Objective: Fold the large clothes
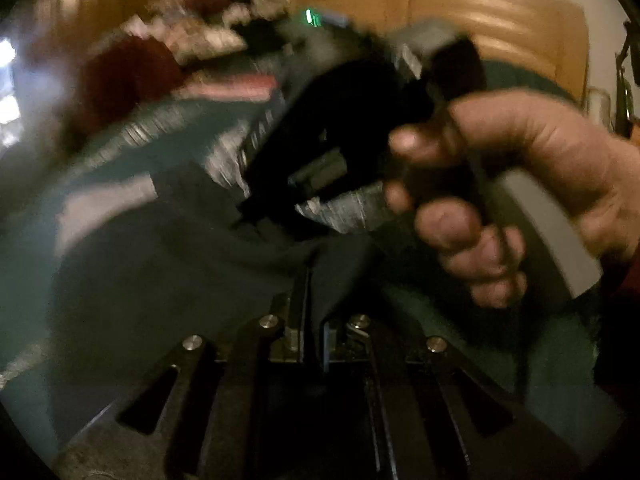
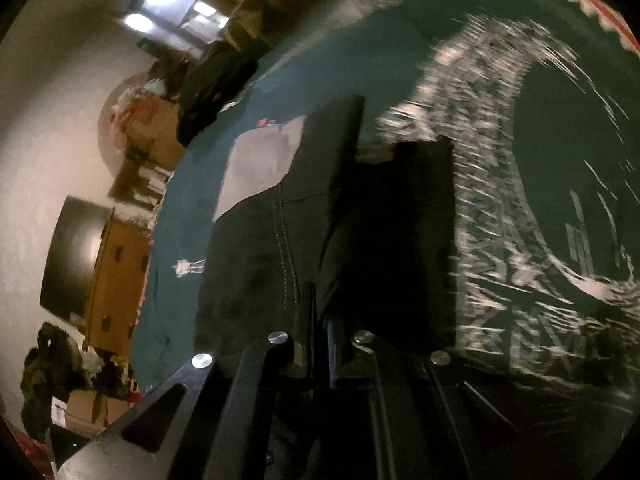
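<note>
Pinching dark cloth in both tools, we hold the dark garment [image 2: 260, 248] over the teal patterned bedspread [image 2: 540, 140]. Our left gripper [image 1: 314, 316] has its jaws closed on a fold of that fabric. Our right gripper [image 2: 320, 320] likewise clamps an edge near white stitching. From the left wrist, our right hand [image 1: 500, 184] shows blurred, gripping its handle above the cloth.

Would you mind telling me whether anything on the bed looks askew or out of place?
Nothing looks damaged or spilled. The dark trousers lie on the teal bedspread, pinched by both tongs, left and right. A pale lining patch shows, as if turned out. Blur hides finer detail.
</note>
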Tool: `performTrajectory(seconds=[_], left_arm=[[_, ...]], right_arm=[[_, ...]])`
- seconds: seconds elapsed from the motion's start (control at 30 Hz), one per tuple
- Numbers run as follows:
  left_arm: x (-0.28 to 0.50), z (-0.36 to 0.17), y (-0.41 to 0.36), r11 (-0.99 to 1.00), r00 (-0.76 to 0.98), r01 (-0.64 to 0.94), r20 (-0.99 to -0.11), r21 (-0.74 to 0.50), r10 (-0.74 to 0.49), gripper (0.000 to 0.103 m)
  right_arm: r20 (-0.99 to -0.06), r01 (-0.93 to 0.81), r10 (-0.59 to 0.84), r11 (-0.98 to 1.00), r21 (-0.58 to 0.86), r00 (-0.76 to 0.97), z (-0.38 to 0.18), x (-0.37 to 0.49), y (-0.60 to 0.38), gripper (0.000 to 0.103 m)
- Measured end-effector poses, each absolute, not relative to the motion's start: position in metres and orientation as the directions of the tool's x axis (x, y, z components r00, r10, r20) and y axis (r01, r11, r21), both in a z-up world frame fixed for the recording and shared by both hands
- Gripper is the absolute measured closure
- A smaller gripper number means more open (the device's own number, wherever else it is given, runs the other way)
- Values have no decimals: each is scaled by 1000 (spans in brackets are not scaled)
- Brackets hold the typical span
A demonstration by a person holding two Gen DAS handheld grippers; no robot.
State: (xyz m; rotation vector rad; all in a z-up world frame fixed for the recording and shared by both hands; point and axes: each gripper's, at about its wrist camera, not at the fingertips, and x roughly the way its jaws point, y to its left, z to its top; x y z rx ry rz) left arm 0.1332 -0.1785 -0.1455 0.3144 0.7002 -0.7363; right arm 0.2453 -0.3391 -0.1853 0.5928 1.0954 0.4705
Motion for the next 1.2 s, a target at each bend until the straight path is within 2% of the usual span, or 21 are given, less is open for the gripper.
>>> performTrajectory(seconds=[0.07, 0.13, 0.23, 0.33, 0.4, 0.43, 0.47, 0.57, 0.7, 0.73, 0.77, 0.8, 0.93, 1.07, 1.2], left_arm=[[138, -172, -184, 696, 481, 718, -746, 32, -461, 98], [133, -174, -178, 696, 485, 717, -747, 42, -455, 96], [108, -148, -150, 697, 510, 715, -721, 52, -469, 91], [74, -126, -107, 733, 575, 677, -669, 66, -471, 84], [58, -116, -69, 785, 639, 616, -630, 74, -442, 73], [52, -114, -53, 814, 670, 575, -619, 82, -411, 70], [52, -113, -43, 832, 688, 548, -611, 85, -391, 65], [52, -121, -3, 898, 720, 437, -622, 60, -309, 52], [64, -140, 6, 911, 699, 409, -658, 47, -279, 50], [69, -144, 5, 913, 696, 405, -662, 43, -278, 51], [77, -145, 3, 911, 692, 410, -663, 37, -284, 51], [74, -148, -2, 904, 689, 425, -662, 38, -296, 51], [94, -157, -18, 889, 687, 450, -670, 88, -282, 51], [101, -161, -4, 891, 663, 449, -692, 63, -285, 63], [91, -161, -6, 877, 664, 466, -702, 120, -256, 72]], right_arm=[[-713, -19, 591, 774, 632, 378, -207, 244, -350, 97], [-725, 25, 585, 772, 635, 363, -229, 243, -357, 97], [-712, 34, 604, 754, 656, 360, -242, 240, -360, 97], [-704, 27, 618, 744, 667, 349, -236, 238, -361, 86], [-708, 16, 617, 750, 661, 345, -229, 229, -363, 71], [-707, 10, 615, 752, 659, 351, -224, 224, -364, 57], [-708, 1, 609, 758, 653, 358, -219, 218, -362, 51], [-737, -23, 576, 793, 609, 354, -214, 194, -351, 51], [-775, -52, 529, 836, 547, 346, -217, 173, -332, 53], [-783, -56, 514, 846, 531, 350, -217, 170, -327, 66], [-791, -53, 494, 858, 512, 361, -217, 167, -327, 85], [-782, -43, 502, 850, 525, 370, -216, 163, -330, 89], [-712, -11, 575, 781, 625, 404, -208, 149, -346, 93], [-719, 8, 580, 776, 631, 383, -217, 144, -346, 95], [-737, 7, 567, 791, 612, 369, -227, 151, -345, 96]])
